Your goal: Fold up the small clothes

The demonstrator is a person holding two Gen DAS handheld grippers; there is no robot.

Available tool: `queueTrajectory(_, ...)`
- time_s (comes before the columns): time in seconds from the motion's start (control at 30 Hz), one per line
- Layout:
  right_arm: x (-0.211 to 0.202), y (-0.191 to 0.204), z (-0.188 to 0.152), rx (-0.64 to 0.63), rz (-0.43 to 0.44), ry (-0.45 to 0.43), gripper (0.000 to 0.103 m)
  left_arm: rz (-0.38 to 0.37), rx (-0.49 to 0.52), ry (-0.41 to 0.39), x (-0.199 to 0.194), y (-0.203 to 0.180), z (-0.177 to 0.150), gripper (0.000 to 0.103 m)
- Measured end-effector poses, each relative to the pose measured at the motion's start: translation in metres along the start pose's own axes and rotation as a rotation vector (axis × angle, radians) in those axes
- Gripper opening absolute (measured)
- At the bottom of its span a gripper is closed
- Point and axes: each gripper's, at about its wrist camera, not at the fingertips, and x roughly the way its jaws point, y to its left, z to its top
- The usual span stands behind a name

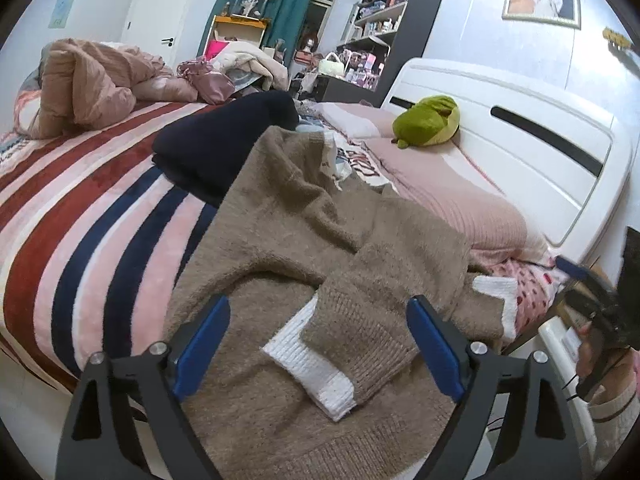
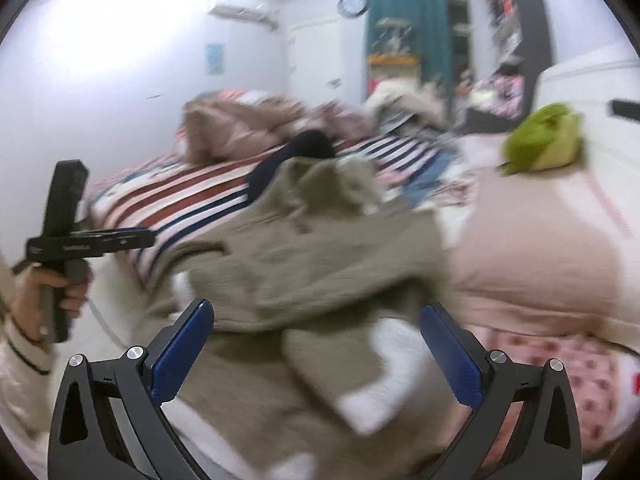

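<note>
Sweater, tan and fuzzy with white cuffs, lies spread on the bed's striped blanket, one sleeve folded across its body so that the white cuff rests near the hem. Left claw hovers over that sleeve with its blue pads wide apart, gripping nothing. Right claw also stands wide open and empty above the sweater, in a blurred view. Navy folded garment sits just beyond the sweater; a green plush toy rests on the pink pillow.
</note>
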Motion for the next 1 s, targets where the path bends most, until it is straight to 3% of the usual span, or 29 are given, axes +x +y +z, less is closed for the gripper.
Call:
queueTrajectory(0.1, -0.014, -0.011, -0.018, 0.029, -0.107, -0.023, 0.103, 0.012, 0.017, 0.022, 0.006, -0.006, -0.001, 0.089)
queueTrajectory(0.2, 0.0, -0.029, -0.043, 0.097, -0.164, 0.084, 0.103, 0.018, 0.028, 0.044, 0.015, -0.014, -0.003, 0.089)
queueTrajectory(0.37, 0.023, -0.051, -0.087, 0.225, -0.09, 0.149, 0.103, 0.039, 0.015, 0.083, 0.031, -0.012, -0.011, 0.091)
queueTrajectory(0.53, 0.046, -0.066, -0.127, 0.33, 0.037, 0.229, 0.103, 0.088, -0.096, 0.158, 0.038, 0.032, -0.037, 0.091)
queueTrajectory(0.7, 0.066, -0.077, -0.155, 0.508, 0.175, 0.279, 0.103, 0.078, -0.206, 0.2, 0.035, 0.071, -0.066, 0.091)
queueTrajectory(0.9, 0.085, -0.076, -0.169, 0.613, 0.326, 0.304, 0.101, -0.013, -0.289, 0.302, 0.049, 0.086, -0.099, 0.091)
queueTrajectory(0.97, 0.091, -0.072, -0.169, 0.625, 0.363, 0.308, 0.09, -0.047, -0.312, 0.316, 0.054, 0.086, -0.107, 0.091)
queueTrajectory(1.0, 0.092, -0.07, -0.168, 0.625, 0.372, 0.308, 0.089, -0.069, -0.336, 0.318, 0.056, 0.089, -0.11, 0.091)
